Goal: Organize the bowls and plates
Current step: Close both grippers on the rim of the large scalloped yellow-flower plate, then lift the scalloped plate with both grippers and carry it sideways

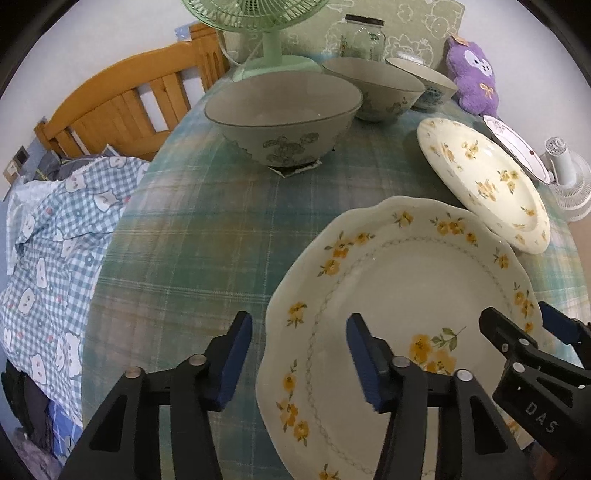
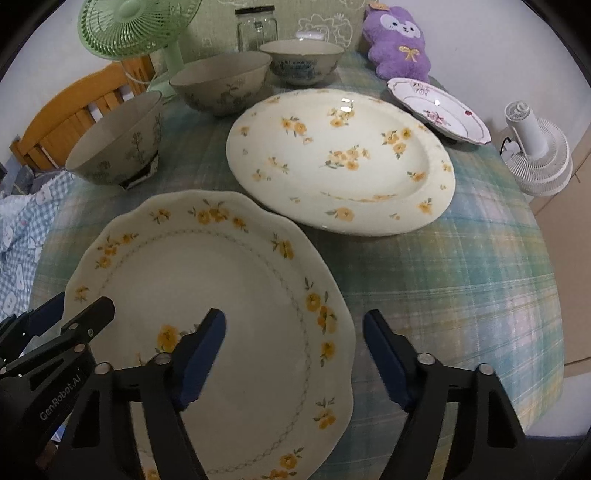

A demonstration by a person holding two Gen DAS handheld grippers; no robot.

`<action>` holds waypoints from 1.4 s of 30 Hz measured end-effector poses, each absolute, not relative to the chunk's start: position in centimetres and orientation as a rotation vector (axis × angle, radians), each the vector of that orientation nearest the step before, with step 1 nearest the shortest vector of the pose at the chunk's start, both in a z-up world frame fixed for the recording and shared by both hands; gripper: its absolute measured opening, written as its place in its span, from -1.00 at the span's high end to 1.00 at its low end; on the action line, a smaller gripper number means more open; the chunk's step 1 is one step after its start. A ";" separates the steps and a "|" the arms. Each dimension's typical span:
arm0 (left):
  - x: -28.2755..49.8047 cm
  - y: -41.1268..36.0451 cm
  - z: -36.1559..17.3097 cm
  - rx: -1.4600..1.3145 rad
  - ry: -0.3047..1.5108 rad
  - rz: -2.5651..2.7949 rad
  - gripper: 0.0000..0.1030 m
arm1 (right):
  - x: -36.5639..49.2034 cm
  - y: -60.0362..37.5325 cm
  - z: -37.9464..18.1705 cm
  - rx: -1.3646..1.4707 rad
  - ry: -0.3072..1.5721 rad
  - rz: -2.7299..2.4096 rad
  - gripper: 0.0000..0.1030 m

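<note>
Left wrist: hand-held gripper (image 1: 299, 356) straddles plate (image 1: 399, 280)

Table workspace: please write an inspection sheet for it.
Surface: round table, plaid cloth.
Job's things: scalloped plate nearest; oval plate; small pink-flowered plate; three bowls.
Clutter: green fan, glass jar, purple plush.
Grippers: left gripper and right gripper open, each straddling the scalloped plate's rim.
Cables: one by the white fan.
Surroundings: wooden bed frame, checked bedding.
</note>
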State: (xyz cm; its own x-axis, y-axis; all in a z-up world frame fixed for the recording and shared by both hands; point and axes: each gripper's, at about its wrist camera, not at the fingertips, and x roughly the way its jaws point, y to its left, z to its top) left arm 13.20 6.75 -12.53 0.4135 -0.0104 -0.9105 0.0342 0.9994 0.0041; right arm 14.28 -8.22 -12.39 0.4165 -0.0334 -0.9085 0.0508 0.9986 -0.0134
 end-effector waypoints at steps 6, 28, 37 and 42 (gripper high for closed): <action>13.5 6.9 -13.0 0.036 1.180 -0.080 0.07 | 14.6 -8.2 -13.4 0.020 1.189 -0.086 -0.19; 14.0 7.7 -12.9 0.097 1.195 -0.152 0.03 | 14.4 -7.4 -13.0 0.057 1.222 -0.158 -0.12; 13.2 7.4 -12.2 0.121 1.180 -0.160 0.05 | 13.6 -8.0 -12.5 0.087 1.215 -0.164 -0.07; 12.6 6.3 -11.9 0.114 1.172 -0.161 0.05 | 13.3 -9.2 -12.2 0.084 1.204 -0.160 -0.07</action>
